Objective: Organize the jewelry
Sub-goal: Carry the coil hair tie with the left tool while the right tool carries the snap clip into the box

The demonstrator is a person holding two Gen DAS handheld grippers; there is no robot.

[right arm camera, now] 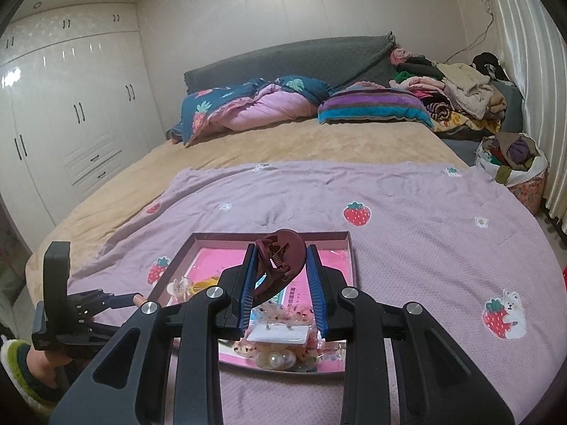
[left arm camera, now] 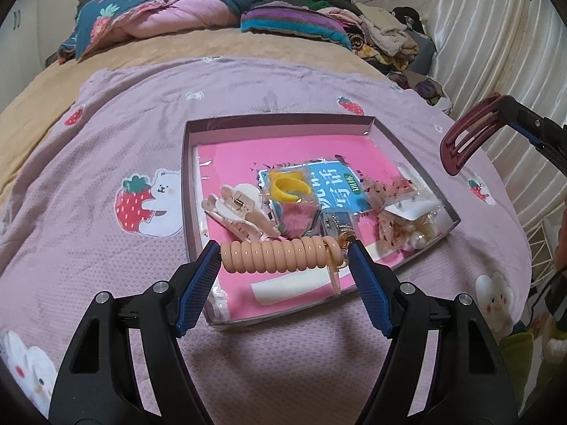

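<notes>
A shallow box tray [left arm camera: 276, 120] with a pink liner lies on the lilac strawberry blanket [left arm camera: 141, 113]. My left gripper [left arm camera: 283, 252] hovers over the tray's near edge, shut on a peach spiral hair tie [left arm camera: 280, 255] stretched sideways between the blue pads. In the right wrist view my right gripper [right arm camera: 281, 258] is shut on a maroon claw clip [right arm camera: 288, 244], held above the tray [right arm camera: 269, 236]. The left wrist view shows that clip [left arm camera: 467, 134] raised off the tray's right side. Inside the tray lie a pale claw clip [left arm camera: 237, 209], a yellow band [left arm camera: 287, 186], a blue packet [left arm camera: 336, 186] and a bag of pearl pieces [left arm camera: 411, 219].
Folded quilts [right arm camera: 255, 106], a striped pillow [right arm camera: 372, 106] and a clothes pile [right arm camera: 453, 92] sit at the bed's head. A cloth basket [right arm camera: 514, 166] and a curtain [right arm camera: 531, 71] stand on the right, wardrobes [right arm camera: 71, 113] on the left. A person's slippered foot [right arm camera: 21, 372] shows at lower left.
</notes>
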